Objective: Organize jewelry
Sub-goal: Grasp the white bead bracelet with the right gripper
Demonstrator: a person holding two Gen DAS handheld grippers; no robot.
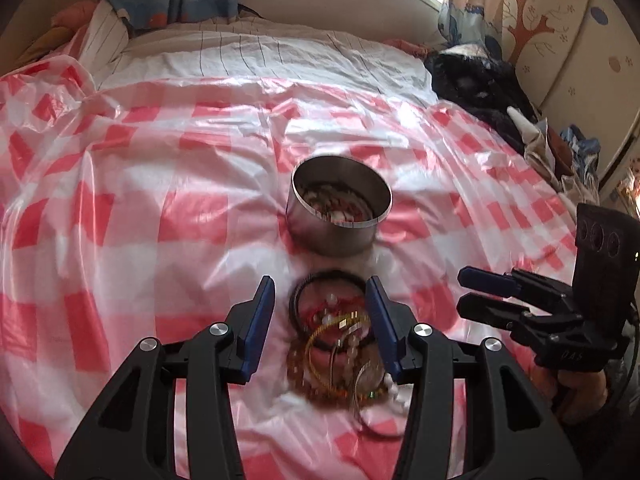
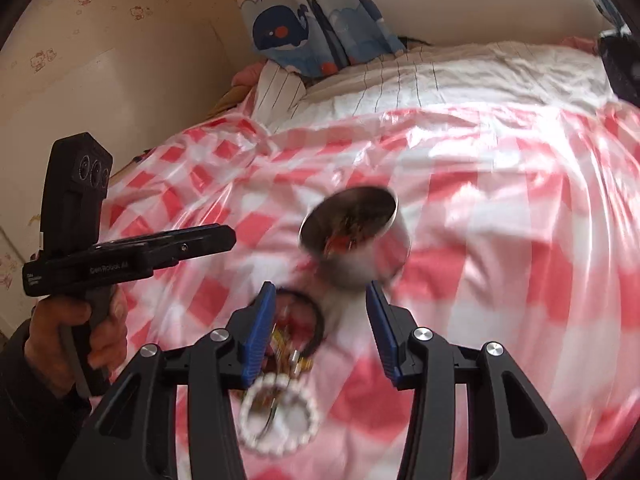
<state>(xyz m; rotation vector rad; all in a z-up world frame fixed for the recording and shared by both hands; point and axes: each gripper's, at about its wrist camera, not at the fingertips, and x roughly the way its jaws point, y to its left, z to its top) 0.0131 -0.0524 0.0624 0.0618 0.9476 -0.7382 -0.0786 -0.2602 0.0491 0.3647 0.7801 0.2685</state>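
Steel tin (image 1: 340, 210) beyond jewelry pile (image 1: 340, 344); left gripper (image 1: 320, 320) spread, right gripper (image 2: 320, 320) spread.

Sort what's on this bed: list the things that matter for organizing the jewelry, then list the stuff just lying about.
For the job:
metal tin, some jewelry already inside
pile of bracelets in front of the tin
left gripper, open over the pile
right gripper, open

Lying about:
checkered plastic sheet
whale curtain
dark clothes at the bed's edge
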